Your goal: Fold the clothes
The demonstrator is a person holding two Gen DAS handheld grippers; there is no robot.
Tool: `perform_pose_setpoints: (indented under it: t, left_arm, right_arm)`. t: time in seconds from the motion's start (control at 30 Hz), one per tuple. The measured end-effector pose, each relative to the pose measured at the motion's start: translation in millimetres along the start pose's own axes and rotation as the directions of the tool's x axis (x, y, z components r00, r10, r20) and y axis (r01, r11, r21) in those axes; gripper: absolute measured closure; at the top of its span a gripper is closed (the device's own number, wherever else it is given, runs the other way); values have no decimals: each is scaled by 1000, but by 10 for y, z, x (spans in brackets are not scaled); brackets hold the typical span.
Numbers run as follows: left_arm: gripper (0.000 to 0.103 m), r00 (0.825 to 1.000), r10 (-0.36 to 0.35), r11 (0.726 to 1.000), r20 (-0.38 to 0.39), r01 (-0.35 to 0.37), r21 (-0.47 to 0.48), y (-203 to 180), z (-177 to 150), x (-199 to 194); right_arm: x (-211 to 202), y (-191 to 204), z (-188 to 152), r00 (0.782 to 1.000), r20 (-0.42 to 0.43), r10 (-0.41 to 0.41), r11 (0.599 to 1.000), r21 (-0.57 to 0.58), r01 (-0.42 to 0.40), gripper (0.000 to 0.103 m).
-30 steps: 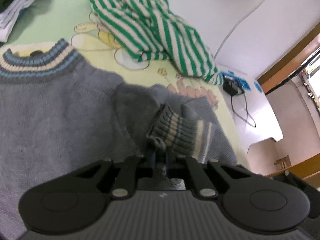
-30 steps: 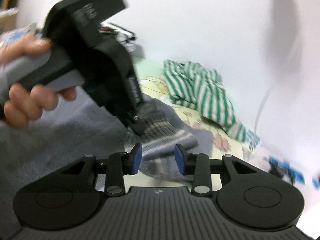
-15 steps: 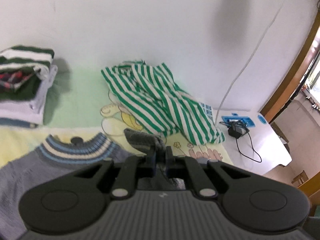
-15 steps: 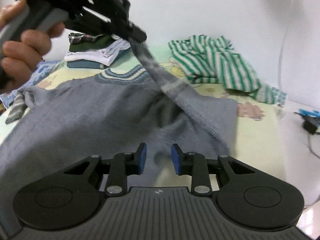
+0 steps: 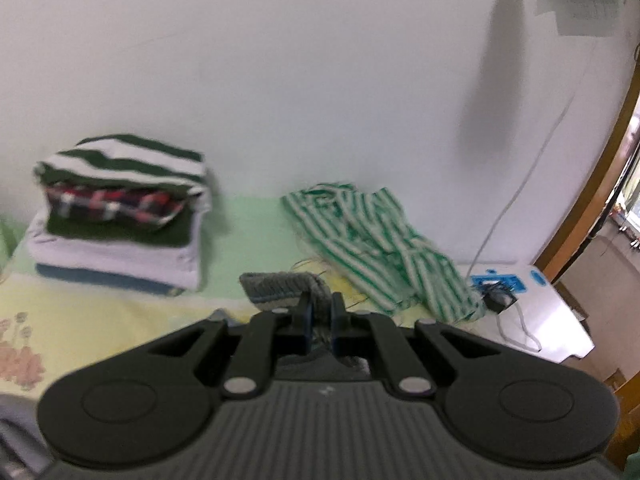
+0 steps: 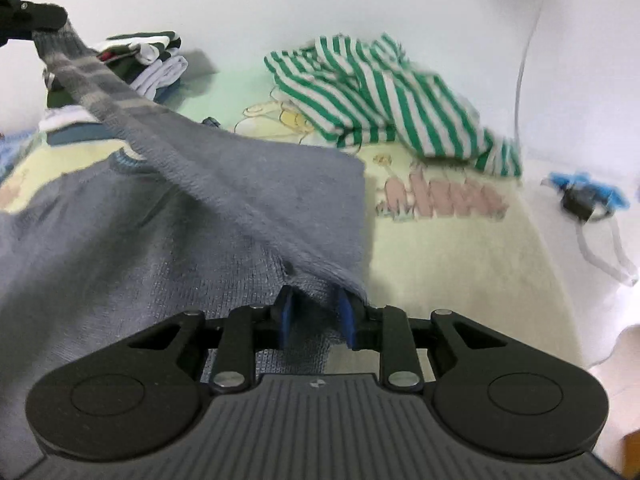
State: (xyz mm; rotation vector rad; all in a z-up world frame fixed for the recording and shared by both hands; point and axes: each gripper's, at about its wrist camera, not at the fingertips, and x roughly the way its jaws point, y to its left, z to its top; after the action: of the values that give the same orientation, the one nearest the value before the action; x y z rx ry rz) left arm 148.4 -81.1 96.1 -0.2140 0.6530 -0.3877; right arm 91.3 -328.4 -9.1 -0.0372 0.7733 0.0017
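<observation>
My left gripper has its jaws clamped on the striped cuff of the grey sweater, holding that cuff up off the bed. In my right view the same sleeve runs taut from the left gripper at the top left corner diagonally down toward my right gripper. The jaws there stand a little apart with a fold of the sweater's knit bunched between the blue pads; I cannot tell whether they actually pinch it. The sweater's body lies spread on the bed's yellow and green cartoon sheet, its blue-trimmed collar just showing beneath the raised sleeve.

Behind it, against the white wall, a stack of folded clothes sits on the left, and a crumpled green-and-white striped shirt lies on the right, apart from the sweater. A black charger with its white cable rests on the white surface beside the bed
</observation>
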Motion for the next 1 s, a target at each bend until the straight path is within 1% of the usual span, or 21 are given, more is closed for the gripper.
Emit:
perform_pose_setpoints:
  t: [0.07,0.13,0.17,0.23,0.3,0.43,0.53,0.63,0.67,0.7,0.77,0.87,0.93,1.0]
  left_arm:
    - [100,1000,18,1000,-12,-18,-10,134,-102,-34]
    - [100,999,36,999,-24,-36,-20,268,-203,-68]
    - [100,999,45,999,-30,-46,-25,335,-254,-85]
    - [100,997,62,997,-43,-64,-37,468,-354,-112]
    - [100,995,79,995,-55,-82,-54,589,-445,-119]
    - [100,991,121,989,-63,-125,-77,793,-577,-132]
    - [100,987,142,985,-70,-147,-86,895,-602,-109]
    - [100,986,155,983,-59,-159,-86,971,-600,-119]
    - [100,986,159,983,-48,-163,-84,991,-585,-140]
    - [100,985,168,982,-35,-170,-81,1008,-560,-164]
    - [100,983,184,980,2,-183,-77,1027,-508,-243]
    - [100,980,194,978,34,-191,-82,1080,-438,-328]
    - [100,978,206,976,31,-203,-82,1124,-423,-325]
    - [100,978,210,974,0,-209,-90,1164,-458,-273]
  right_arm:
    - [14,65,-10,1000,-19,-16,1000,0,16,78]
    - [-21,154,-22,1000,-14,-3,1000,-31,3,77]
    - [-41,212,-33,1000,-7,-9,998,-63,9,77]
    - [-53,324,-54,999,7,-47,989,-138,47,77]
    - [-72,375,-66,998,14,-59,985,-159,60,77]
    - [-184,441,-117,1000,18,-6,981,-192,10,77]
    - [-289,498,-170,999,25,34,973,-229,-27,77]
    - [-491,587,-281,996,55,66,942,-331,-45,74]
    - [-532,597,-301,995,63,72,934,-354,-45,71]
    - [-540,591,-302,995,70,65,932,-361,-36,65]
    - [-556,580,-304,995,84,53,927,-375,-18,59]
    - [-581,562,-307,994,104,35,918,-396,9,59]
    - [-571,554,-298,993,111,31,918,-397,16,61]
    - [-486,564,-264,994,95,47,929,-369,-8,64]
